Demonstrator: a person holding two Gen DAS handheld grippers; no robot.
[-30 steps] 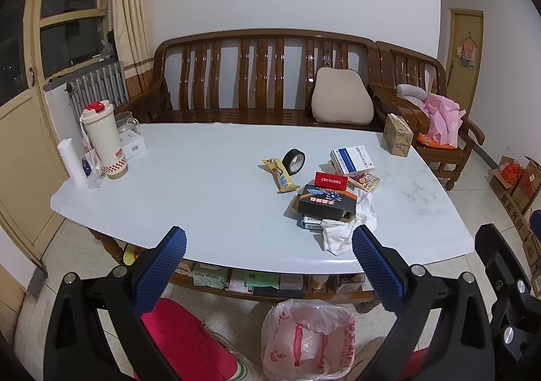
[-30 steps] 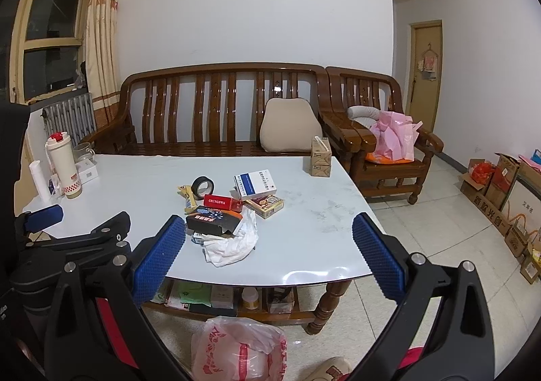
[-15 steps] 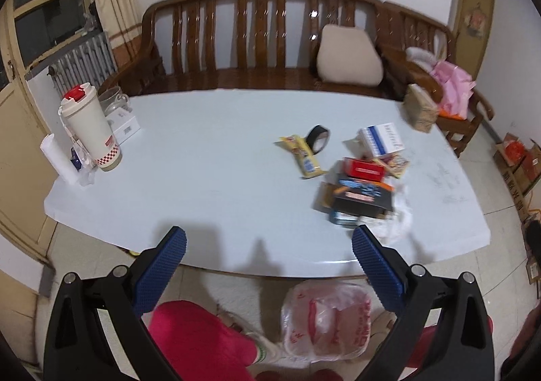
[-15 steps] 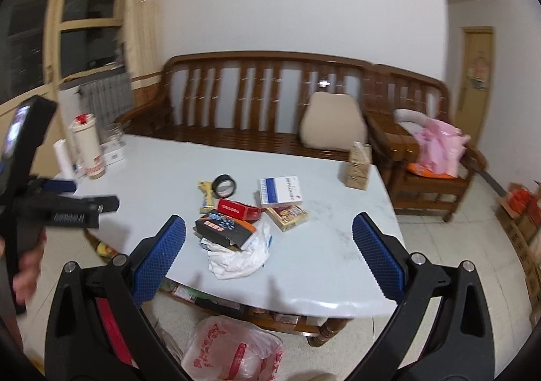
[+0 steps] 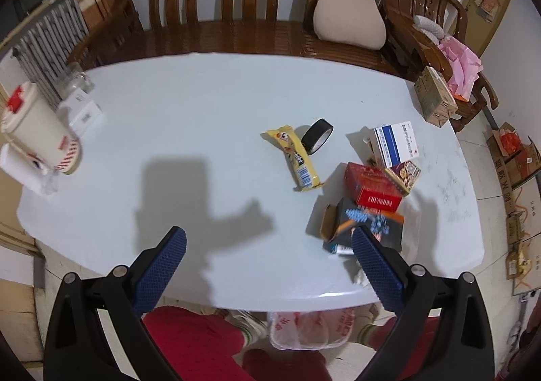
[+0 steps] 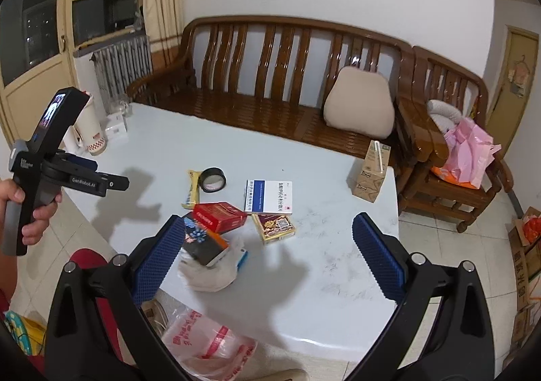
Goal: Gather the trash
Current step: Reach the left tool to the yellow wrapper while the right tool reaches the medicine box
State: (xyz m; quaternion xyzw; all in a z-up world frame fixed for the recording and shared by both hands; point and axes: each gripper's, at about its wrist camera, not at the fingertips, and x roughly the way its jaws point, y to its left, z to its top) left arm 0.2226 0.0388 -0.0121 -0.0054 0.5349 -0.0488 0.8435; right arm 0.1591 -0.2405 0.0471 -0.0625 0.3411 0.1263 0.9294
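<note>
Grippers: we hold the left gripper [image 5: 268, 247] and the right gripper [image 6: 268, 237] above the near edge of the white table [image 5: 189, 117], both with fingers spread wide and nothing between them.
Trash: we see it heaped at the table's near right, where a red Chunghwa carton [image 5: 373, 190] rests on a dark box with an orange flap [image 5: 367, 222], over a crumpled white bag [image 6: 211, 271].
Loose pieces: a yellow snack wrapper [image 5: 296, 158] lies just beside a roll of black tape [image 5: 317, 136]; a blue-and-white medicine box [image 6: 268, 196] and a small patterned box [image 6: 274, 227] sit beside the heap.
Bin: a red-printed plastic bag [image 6: 206, 345] waits on the floor under the near edge, which we judge to be where the litter goes.
Reason for the pose: we judge the open fingers are readied for a first pick, with nothing yet lifted.
Surroundings: a tall cup with a red lid [image 5: 32, 131] stands at the far left, a carton with a straw [image 6: 372, 174] at the far right, a wooden bench [image 6: 270, 76] behind.
Obstacles: stacked items may slide if we pull one out from below.
</note>
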